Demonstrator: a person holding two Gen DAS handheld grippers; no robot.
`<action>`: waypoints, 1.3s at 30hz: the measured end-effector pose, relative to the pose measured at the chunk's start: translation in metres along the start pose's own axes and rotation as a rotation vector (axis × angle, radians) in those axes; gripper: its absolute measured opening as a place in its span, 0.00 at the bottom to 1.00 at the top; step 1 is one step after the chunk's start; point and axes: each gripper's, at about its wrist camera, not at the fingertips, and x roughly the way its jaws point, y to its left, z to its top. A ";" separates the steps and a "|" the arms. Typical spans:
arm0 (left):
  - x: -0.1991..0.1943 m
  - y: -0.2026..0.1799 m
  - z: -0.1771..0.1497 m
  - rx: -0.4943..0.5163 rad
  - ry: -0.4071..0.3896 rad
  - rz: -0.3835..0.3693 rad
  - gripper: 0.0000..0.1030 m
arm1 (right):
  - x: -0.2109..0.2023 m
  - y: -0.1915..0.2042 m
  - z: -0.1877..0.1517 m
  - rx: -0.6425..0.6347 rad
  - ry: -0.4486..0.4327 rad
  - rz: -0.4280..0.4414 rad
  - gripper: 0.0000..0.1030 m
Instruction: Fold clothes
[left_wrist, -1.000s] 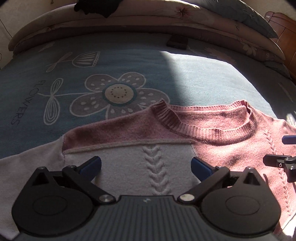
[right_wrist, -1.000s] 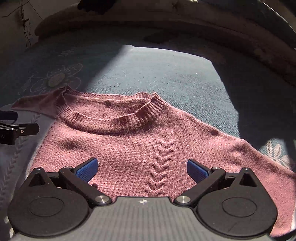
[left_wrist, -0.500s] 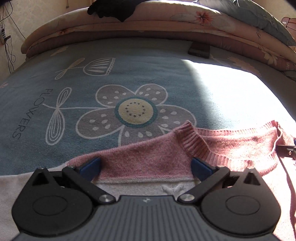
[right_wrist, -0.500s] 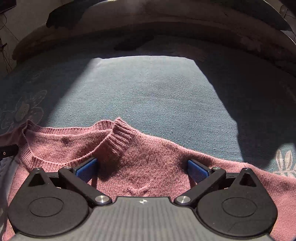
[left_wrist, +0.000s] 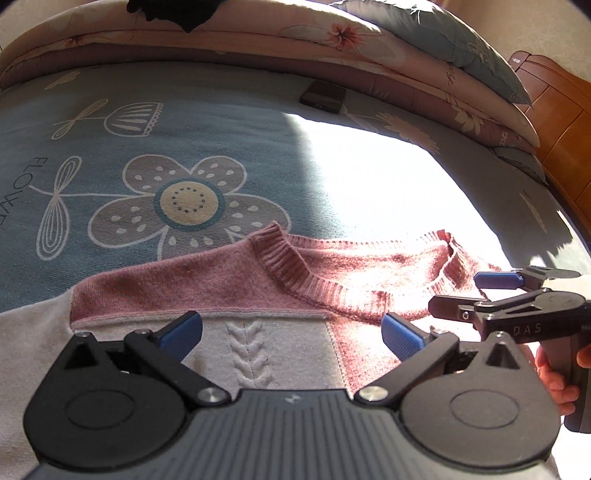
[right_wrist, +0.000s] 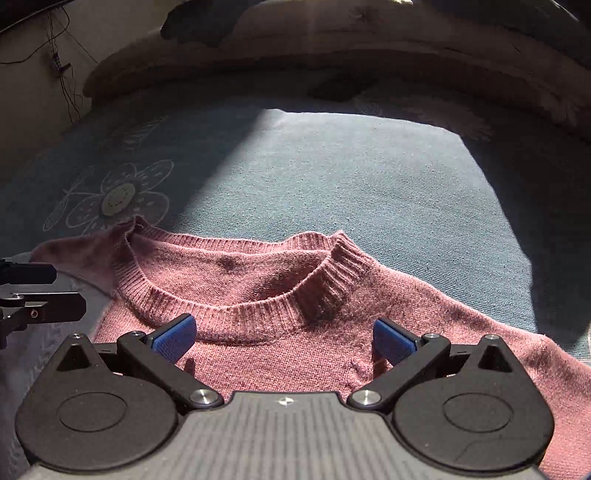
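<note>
A pink knit sweater (left_wrist: 192, 284) with a ribbed collar (left_wrist: 295, 277) lies flat on the bed, front up. A pale grey cable-knit panel (left_wrist: 247, 350) runs down its left side. My left gripper (left_wrist: 290, 332) hovers open over the left shoulder, with nothing between its blue pads. In the right wrist view, my right gripper (right_wrist: 283, 339) is open just below the collar (right_wrist: 236, 306) of the sweater (right_wrist: 424, 306) and grips nothing. The right gripper (left_wrist: 495, 291), held by a hand (left_wrist: 554, 373), shows at the right of the left wrist view. The left gripper (right_wrist: 33, 295) shows at the left edge.
The blue bedsheet (left_wrist: 332, 177) has a printed flower (left_wrist: 188, 199). A dark phone (left_wrist: 323, 96) lies near the back. Folded quilts and a pillow (left_wrist: 351, 40) are stacked behind it, with a black item (left_wrist: 173, 11) on top. Wooden furniture (left_wrist: 561, 122) stands at the right.
Both grippers have drawn back from the collar since half a second ago, so more of the sweater's chest shows. The right gripper now shows further in the left wrist view. Both stay open.
</note>
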 end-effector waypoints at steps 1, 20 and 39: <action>0.005 -0.001 0.001 0.001 0.002 -0.018 0.99 | 0.004 0.000 0.001 0.004 -0.009 -0.011 1.00; 0.018 -0.031 0.034 0.092 -0.052 -0.197 0.99 | -0.005 -0.011 0.042 -0.148 -0.036 -0.146 0.76; 0.060 0.005 0.056 0.294 0.116 0.050 0.84 | 0.024 -0.010 0.058 -0.548 0.116 0.112 0.28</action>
